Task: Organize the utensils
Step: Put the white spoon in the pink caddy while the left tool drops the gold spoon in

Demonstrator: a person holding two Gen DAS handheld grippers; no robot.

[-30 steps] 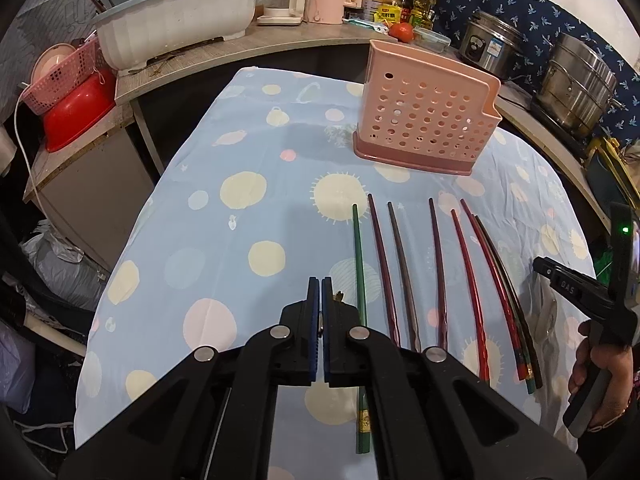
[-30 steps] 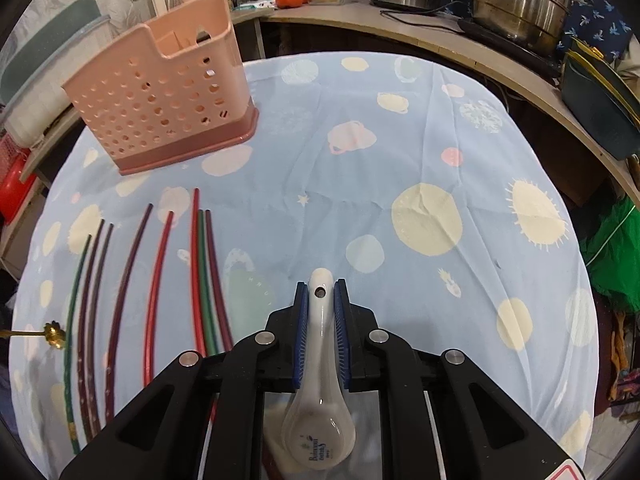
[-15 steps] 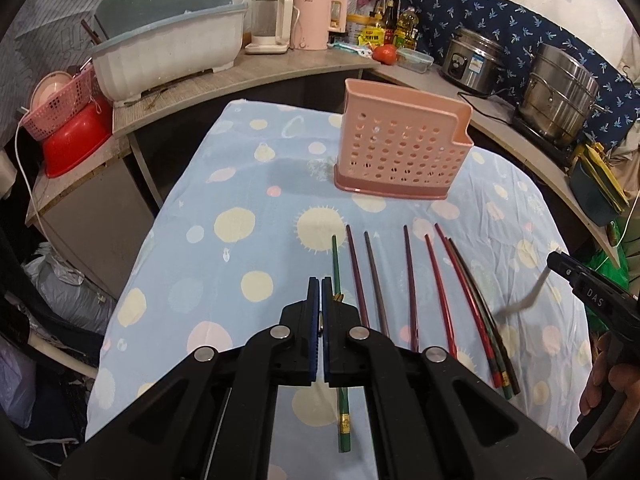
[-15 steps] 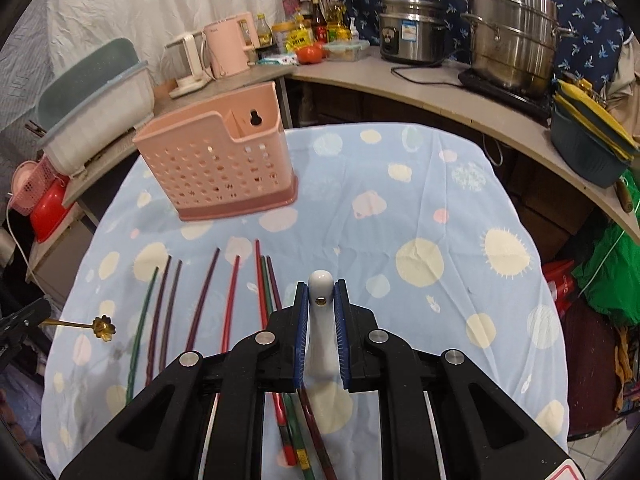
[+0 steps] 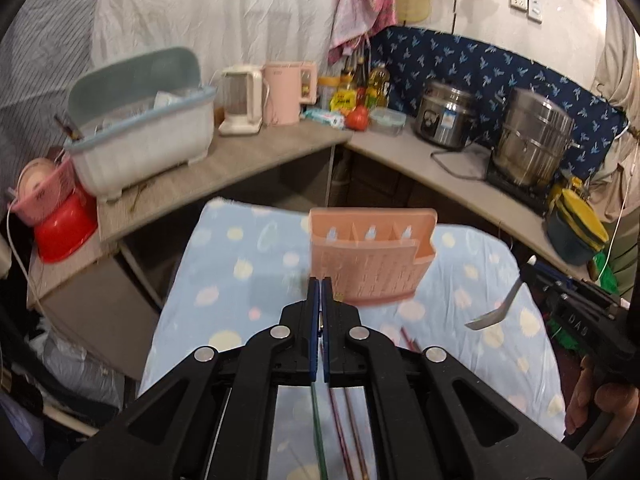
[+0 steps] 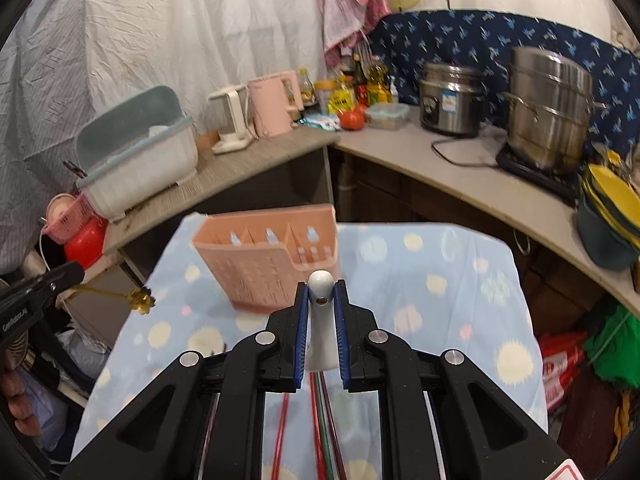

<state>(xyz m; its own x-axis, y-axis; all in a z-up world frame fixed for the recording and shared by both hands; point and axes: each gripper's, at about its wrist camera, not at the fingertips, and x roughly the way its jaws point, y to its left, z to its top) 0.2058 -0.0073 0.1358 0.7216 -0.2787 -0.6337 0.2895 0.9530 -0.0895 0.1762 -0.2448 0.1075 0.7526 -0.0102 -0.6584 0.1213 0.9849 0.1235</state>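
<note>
A pink perforated utensil holder (image 5: 372, 256) (image 6: 268, 256) stands at the far end of the blue dotted tablecloth (image 5: 248, 264), its compartments visible from above. My left gripper (image 5: 320, 280) is shut on a thin gold utensil (image 6: 140, 300) with a flower-shaped end, held above the table left of the holder. My right gripper (image 6: 321, 286) is shut on the handle of a white ceramic spoon (image 6: 320, 320); its bowl (image 5: 492, 316) hangs below the jaws, right of the holder. Several chopsticks (image 5: 340, 432) (image 6: 320, 420) lie on the cloth beneath both grippers.
A corner counter wraps the table's far side with a white dish rack (image 5: 148, 136), two kettles (image 5: 280, 92), a rice cooker (image 5: 444, 120) and a steel pot (image 5: 536, 144). A red basin (image 5: 64, 232) sits left, stacked bowls (image 6: 612, 216) right.
Both grippers rose with their utensils and now look more level. The holder, seen side-on before, now shows its open top. The chopsticks slid down under the fingers.
</note>
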